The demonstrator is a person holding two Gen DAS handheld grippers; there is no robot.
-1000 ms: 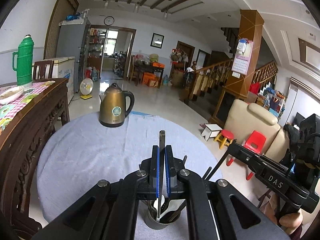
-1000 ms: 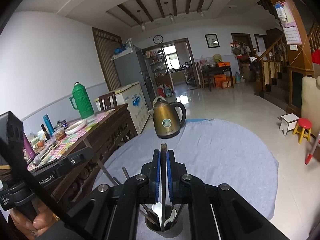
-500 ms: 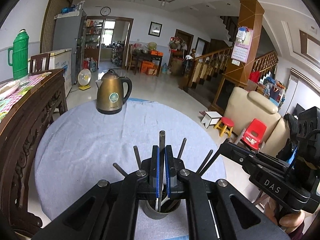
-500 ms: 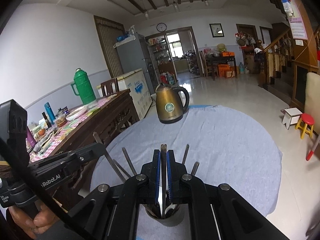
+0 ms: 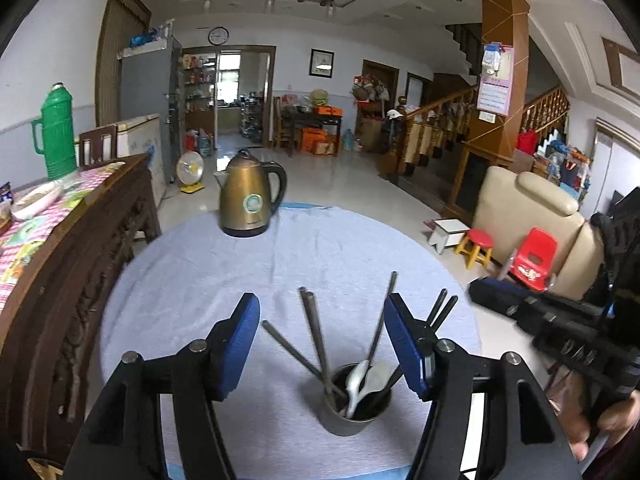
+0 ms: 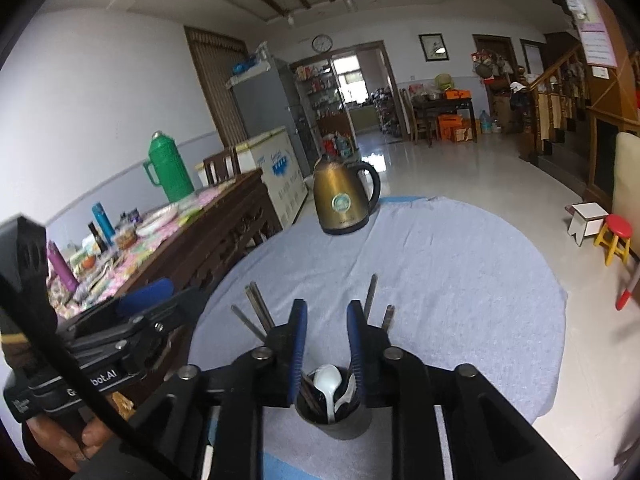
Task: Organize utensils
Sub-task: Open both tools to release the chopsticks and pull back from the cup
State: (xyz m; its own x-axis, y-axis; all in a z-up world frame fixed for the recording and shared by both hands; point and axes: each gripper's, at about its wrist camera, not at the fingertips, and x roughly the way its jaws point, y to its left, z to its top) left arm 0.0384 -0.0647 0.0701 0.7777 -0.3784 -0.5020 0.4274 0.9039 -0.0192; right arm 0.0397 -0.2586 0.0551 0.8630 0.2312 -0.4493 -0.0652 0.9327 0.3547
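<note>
Left gripper [image 5: 322,344] gapes wide and empty above the dark metal cup [image 5: 354,400] of chopsticks and white spoons on the grey-clothed table; right gripper [image 6: 326,330], part-open, apparently holds nothing. Clipping a leaning handle could topple the cup.

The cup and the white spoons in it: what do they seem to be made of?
The cup looks like dull brushed metal: grey, with a soft sheen on its wall. The white spoons look like glazed ceramic, or perhaps glossy plastic: smooth, opaque, with bright highlights.
</note>
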